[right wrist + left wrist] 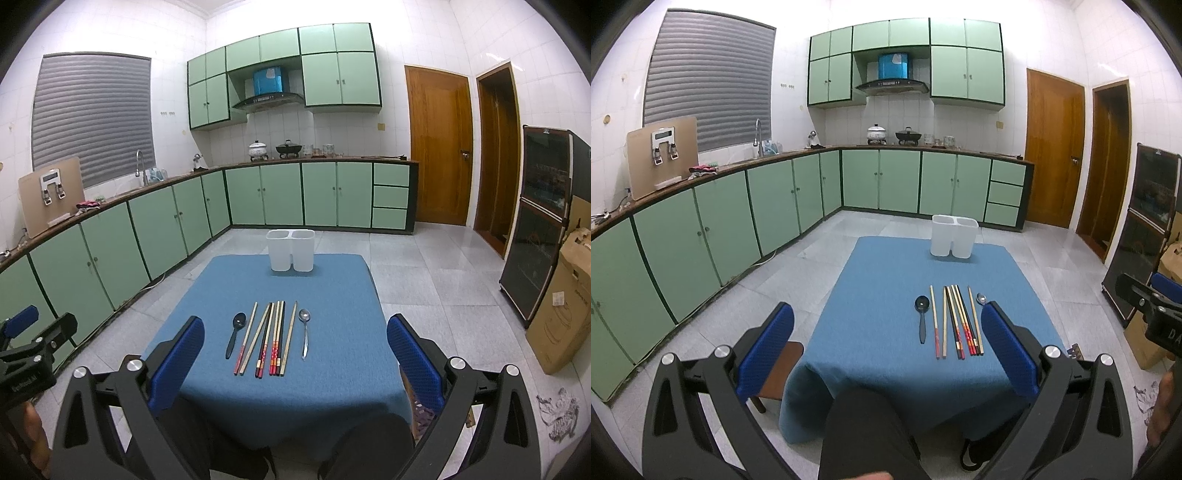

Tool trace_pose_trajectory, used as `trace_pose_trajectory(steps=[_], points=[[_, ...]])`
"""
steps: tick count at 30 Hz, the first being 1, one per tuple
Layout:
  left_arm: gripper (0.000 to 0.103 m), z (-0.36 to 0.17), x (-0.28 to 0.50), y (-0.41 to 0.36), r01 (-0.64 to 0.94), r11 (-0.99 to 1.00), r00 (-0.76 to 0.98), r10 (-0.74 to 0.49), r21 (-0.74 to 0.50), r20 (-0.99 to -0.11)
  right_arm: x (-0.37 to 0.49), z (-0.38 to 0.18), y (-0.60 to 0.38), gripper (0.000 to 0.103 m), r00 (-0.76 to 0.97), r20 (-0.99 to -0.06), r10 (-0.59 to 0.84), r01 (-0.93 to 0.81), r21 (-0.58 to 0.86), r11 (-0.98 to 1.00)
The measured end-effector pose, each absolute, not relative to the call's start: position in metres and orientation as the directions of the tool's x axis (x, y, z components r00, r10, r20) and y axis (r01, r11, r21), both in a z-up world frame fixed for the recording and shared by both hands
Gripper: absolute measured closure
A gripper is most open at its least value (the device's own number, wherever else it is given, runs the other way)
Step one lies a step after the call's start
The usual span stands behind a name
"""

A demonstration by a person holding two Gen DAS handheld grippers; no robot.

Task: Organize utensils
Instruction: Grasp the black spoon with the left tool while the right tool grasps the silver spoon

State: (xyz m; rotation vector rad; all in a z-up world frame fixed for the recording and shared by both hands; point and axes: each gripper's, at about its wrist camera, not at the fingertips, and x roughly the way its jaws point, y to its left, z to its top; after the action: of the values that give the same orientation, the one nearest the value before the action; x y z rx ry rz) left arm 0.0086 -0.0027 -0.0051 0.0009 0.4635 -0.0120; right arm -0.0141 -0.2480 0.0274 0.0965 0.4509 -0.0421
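On the blue-clothed table (879, 295) (332, 295) lie a black spoon (921, 317) (235, 332), several chopsticks (958, 321) (271, 338) in a row, and a metal spoon (981, 298) (304, 330). A white two-compartment holder (954, 240) (291, 250) stands empty at the table's far edge. My left gripper (886, 350) is open and empty, held above the table's near edge. My right gripper (295, 354) is open and empty, also near the front edge. Each gripper shows at the side of the other's view, the right one (1152, 310) and the left one (33, 343).
Green cabinets (738, 214) run along the left and back walls. A wooden stool (783, 369) stands at the table's left corner. A cardboard box (557, 310) and a dark cabinet (535, 229) stand on the right. My knees (864, 432) are under the front edge.
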Motion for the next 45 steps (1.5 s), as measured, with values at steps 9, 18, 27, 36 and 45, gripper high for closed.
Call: trace_pose_trajectory(steps=[9, 18, 27, 36, 45], points=[[0.005, -0.056, 0.069, 0.0, 0.024, 1.0, 0.83, -0.013, 0.013, -0.557, 0.037, -0.024, -0.251, 0.006, 0.856, -0.514, -0.048, 0.078, 0.036, 0.996], [0.005, -0.153, 0.182, -0.011, 0.093, 0.996, 0.702, -0.063, 0.004, -0.709, 0.131, -0.125, -0.264, 0.024, 0.77, -0.638, 0.024, 0.035, 0.08, 0.996], [0.005, -0.235, 0.245, -0.03, 0.119, 0.992, 0.613, -0.048, 0.032, -0.789, 0.201, -0.207, -0.271, 0.048, 0.691, -0.719, 0.075, 0.033, 0.135, 0.99], [0.023, -0.253, 0.262, -0.039, 0.141, 0.989, 0.605, -0.051, 0.044, -0.795, 0.225, -0.233, -0.269, 0.065, 0.677, -0.729, 0.101, -0.017, 0.122, 0.992], [0.058, -0.252, 0.261, -0.052, 0.186, 0.982, 0.637, -0.101, 0.026, -0.764, 0.227, -0.236, -0.273, 0.092, 0.699, -0.709, 0.098, -0.03, 0.108, 0.994]])
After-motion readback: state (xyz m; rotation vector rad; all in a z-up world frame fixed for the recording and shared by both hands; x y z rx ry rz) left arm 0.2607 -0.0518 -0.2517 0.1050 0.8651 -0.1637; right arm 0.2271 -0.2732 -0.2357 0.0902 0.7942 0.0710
